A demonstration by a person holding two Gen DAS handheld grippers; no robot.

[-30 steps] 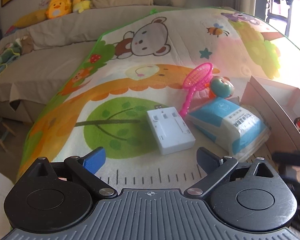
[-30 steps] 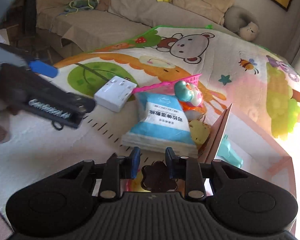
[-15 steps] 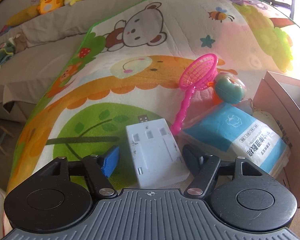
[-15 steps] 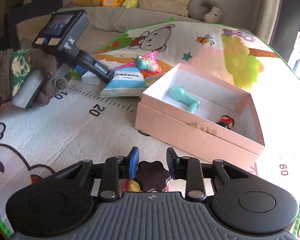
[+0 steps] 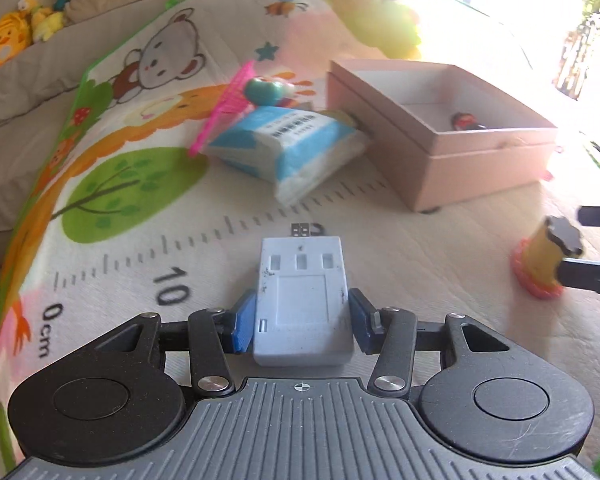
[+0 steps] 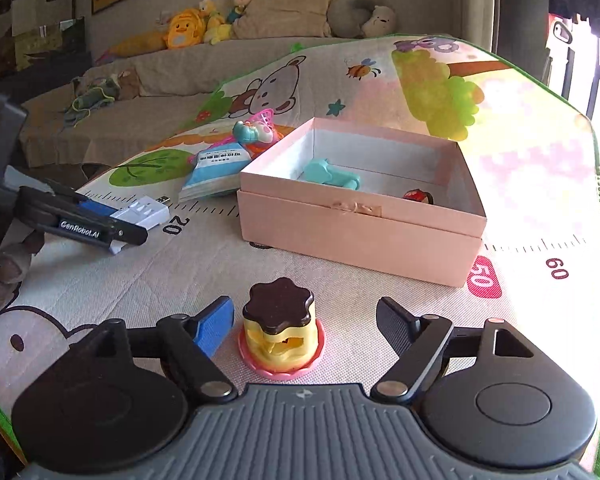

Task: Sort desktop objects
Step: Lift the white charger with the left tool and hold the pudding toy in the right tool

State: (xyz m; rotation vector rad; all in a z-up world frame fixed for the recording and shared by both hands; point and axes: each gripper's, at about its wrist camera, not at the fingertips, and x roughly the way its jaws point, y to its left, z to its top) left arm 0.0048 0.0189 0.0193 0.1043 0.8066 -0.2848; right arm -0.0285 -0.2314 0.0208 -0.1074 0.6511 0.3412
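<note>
- White plastic charger block: the left claw is now clamped on its two long sides, where half a second ago the fingers only straddled it. It looks lifted just off the play mat, though contact is hard to rule out.
- Its long axis runs straight ahead along the fingers, with the metal USB plug pointing away, roughly toward the tissue pack.
- Pudding-shaped toy, yellow with a brown top and pink base: it stands upright on the mat. The right claw was shut around it half a second ago and is now spread wide, fingers clear on both sides. That toy appears to have been set down outside the box.
- Further off, the open pink box holds a teal toy and a small red figure.
- Beside the box's far-left corner lie a blue tissue pack and a pink toy net.
- Judgement: the charger likely goes to the box next.
</note>
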